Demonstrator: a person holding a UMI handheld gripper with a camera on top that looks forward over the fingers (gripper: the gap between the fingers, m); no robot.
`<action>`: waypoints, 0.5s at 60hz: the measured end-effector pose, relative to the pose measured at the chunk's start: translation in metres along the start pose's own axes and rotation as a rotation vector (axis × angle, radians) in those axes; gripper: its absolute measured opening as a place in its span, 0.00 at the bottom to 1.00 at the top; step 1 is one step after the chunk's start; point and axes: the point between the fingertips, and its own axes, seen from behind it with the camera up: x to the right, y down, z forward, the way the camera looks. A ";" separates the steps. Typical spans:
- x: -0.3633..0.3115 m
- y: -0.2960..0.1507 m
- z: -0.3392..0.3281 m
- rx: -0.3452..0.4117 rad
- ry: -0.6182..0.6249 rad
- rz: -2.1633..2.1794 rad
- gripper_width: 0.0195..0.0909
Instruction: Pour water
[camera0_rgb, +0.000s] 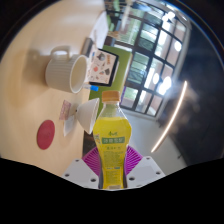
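**Bottle in grip, tilted toward the table, pour not yet begun**

We hold the bottle (112, 140) between the two fingers of the gripper (113, 160); both purple pads (92, 158) press against its lower body, one on each side, so the fingers are closed down to the bottle's width and carry it. The bottle is clear plastic with yellowish liquid and an orange cap (110, 98). We judge the low grip is chosen to leave the neck free for tipping.

The table (30, 90) appears slanted in the gripper view, which suggests we hold the tool at an angle. Beyond the bottle stands a white mug (63, 70), upright with its mouth open, the likely target for pouring. Just beside the bottle's neck is a small white cup (78, 112), and near it a round red coaster (47, 134). Farther back lies a printed card (103, 68) with an orange edge.

Label: the bottle carries a yellow-green label with characters on it; we cannot read them. The card's print is also unreadable.

Judgement: the cap seems to be on, so it may need removing before any liquid leaves the bottle.
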 end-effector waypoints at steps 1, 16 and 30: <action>0.005 0.001 -0.006 0.004 0.006 -0.039 0.10; 0.010 -0.032 0.022 0.069 0.020 -0.462 0.09; 0.009 -0.044 0.036 0.079 0.024 -0.447 0.10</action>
